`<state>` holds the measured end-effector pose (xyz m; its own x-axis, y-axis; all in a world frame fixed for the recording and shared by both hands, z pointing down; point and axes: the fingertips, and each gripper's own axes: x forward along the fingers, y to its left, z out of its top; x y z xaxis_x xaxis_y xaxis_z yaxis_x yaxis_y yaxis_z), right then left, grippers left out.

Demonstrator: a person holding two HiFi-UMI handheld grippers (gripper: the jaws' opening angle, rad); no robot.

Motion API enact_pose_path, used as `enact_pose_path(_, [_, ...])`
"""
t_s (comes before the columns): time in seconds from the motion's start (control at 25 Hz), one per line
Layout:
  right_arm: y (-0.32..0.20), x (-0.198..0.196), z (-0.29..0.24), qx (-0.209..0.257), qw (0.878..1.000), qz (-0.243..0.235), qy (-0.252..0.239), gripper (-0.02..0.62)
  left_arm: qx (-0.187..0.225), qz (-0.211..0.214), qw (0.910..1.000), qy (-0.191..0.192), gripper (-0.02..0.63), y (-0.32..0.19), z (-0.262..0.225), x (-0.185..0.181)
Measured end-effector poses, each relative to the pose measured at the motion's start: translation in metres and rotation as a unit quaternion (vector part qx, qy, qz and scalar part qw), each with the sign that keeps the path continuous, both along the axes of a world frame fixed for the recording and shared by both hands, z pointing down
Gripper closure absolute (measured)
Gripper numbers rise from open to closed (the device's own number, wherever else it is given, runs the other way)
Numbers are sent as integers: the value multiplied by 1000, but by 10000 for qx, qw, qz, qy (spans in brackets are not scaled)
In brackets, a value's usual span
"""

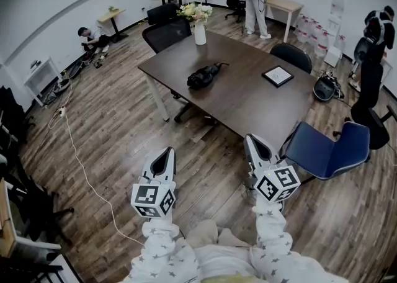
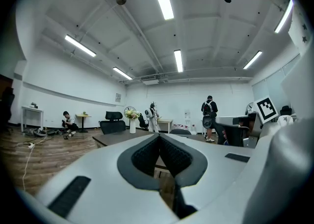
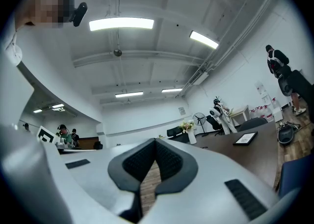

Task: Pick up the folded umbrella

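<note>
Left tongs and right tongs hung level over the floor, both shut with nothing in them. Well ahead, the umbrella lay near the middle of the counter, apart from the vase. From that far off its handle end was hard to tell. A good approach would be to step close, open one pair wide, then close across the thick middle

The umbrella on the table is a dark bundle, its folds too small to tell. Beside it, whether the flat panel is a tablet or a frame is unclear. The table hides the seat of the chair behind it. The right gripper covers the table's near corner. The picture's bottom edge cuts the sleeves.
</note>
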<state>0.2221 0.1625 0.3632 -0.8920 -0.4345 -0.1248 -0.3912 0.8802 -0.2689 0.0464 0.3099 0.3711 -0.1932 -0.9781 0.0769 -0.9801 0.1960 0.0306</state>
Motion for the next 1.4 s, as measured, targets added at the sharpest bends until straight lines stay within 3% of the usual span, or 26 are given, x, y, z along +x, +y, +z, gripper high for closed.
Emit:
enact_pose_path(0.4, [-31,-20,9,-83,9999,4,68,574,-63,45,9999,76,580,-32,8,-19])
enact_pose_path(1.12, [-140,-140,26,-287,9989,178,314,574,-96,359,9987,348,580,-154,27,-138])
enact_pose_path(1.4, [-166,-179,30,-299,9989,222,289,574,-81,581,9980,223,580,-186,26,-172])
